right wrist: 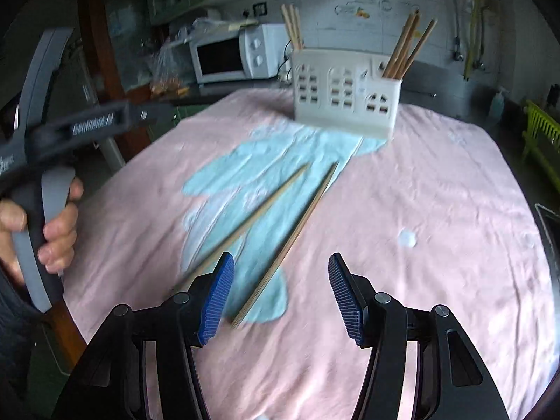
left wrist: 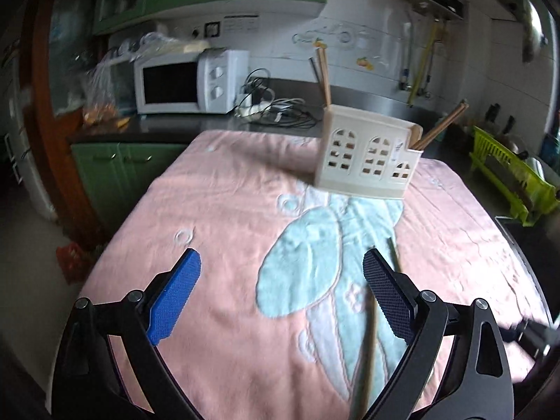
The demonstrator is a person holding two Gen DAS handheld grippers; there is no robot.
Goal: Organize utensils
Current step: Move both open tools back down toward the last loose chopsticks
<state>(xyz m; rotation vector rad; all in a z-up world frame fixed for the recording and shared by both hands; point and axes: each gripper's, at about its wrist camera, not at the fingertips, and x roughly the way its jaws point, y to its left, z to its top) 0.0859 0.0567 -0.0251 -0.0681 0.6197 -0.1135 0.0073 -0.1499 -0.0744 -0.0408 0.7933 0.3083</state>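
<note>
holding chopsticks [right wrist: 406, 49] at both ends: holder [right wrist: 344, 92] | two chopsticks loose [right wrist: 280, 217] | both tongs [left wrist: 281, 290] [right wrist: 280, 294] spread

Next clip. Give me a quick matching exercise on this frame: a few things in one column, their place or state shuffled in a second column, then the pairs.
Things:
1. loose chopsticks
2. holder
3. microwave
4. right gripper

Place or state:
A. open, holding nothing
B. on the counter behind the table
C. lying flat on the pink cloth
D. standing at the far end of the cloth, chopsticks upright in both end compartments

Pairs: 1-C, 2-D, 3-B, 4-A
</note>
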